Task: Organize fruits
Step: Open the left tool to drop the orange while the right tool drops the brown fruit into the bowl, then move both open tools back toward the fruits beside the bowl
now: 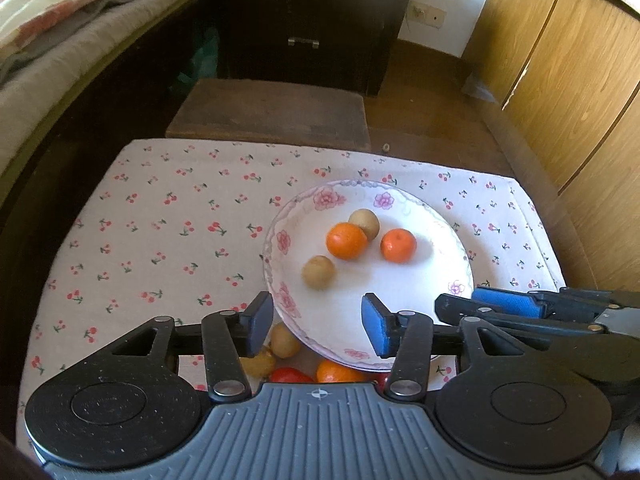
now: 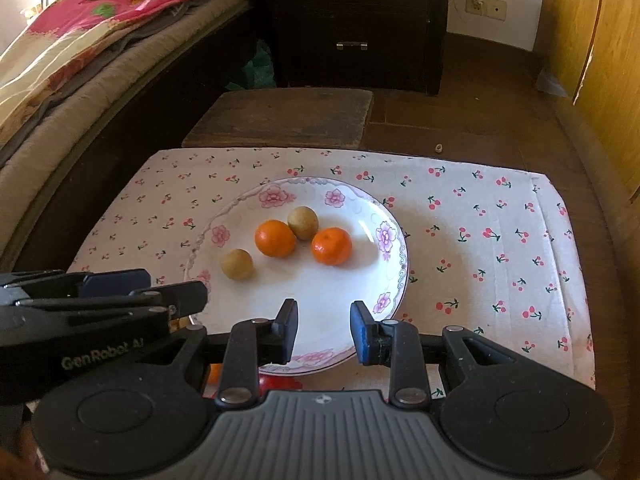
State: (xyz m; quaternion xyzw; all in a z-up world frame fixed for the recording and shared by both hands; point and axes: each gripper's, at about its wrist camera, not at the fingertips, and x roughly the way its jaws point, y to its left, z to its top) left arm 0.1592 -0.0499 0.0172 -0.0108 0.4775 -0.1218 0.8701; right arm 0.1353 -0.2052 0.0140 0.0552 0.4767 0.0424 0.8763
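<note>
A white plate with pink and purple flowers (image 1: 404,280) (image 2: 320,284) lies on the cherry-print cloth. On it rest two oranges (image 1: 346,241) (image 1: 397,245) (image 2: 275,238) (image 2: 331,246) and two tan round fruits (image 1: 319,272) (image 1: 365,223) (image 2: 237,264) (image 2: 303,222). My left gripper (image 1: 316,318) hovers open over the plate's near-left rim, nothing between its pads. My right gripper (image 2: 325,322) stands open over the near rim, also holding nothing. Near the cloth's front edge, partly hidden by the grippers, lie loose tan fruits (image 1: 284,340), a red fruit (image 1: 290,374) (image 2: 280,383) and an orange (image 1: 336,372).
The cloth (image 1: 160,240) (image 2: 480,240) covers a low table. Behind it stands a dark wooden bench (image 1: 272,108), then a dark drawer chest (image 1: 308,20). A bed with a pink quilt (image 2: 80,40) runs along the left, and wooden cabinet doors (image 1: 580,80) along the right.
</note>
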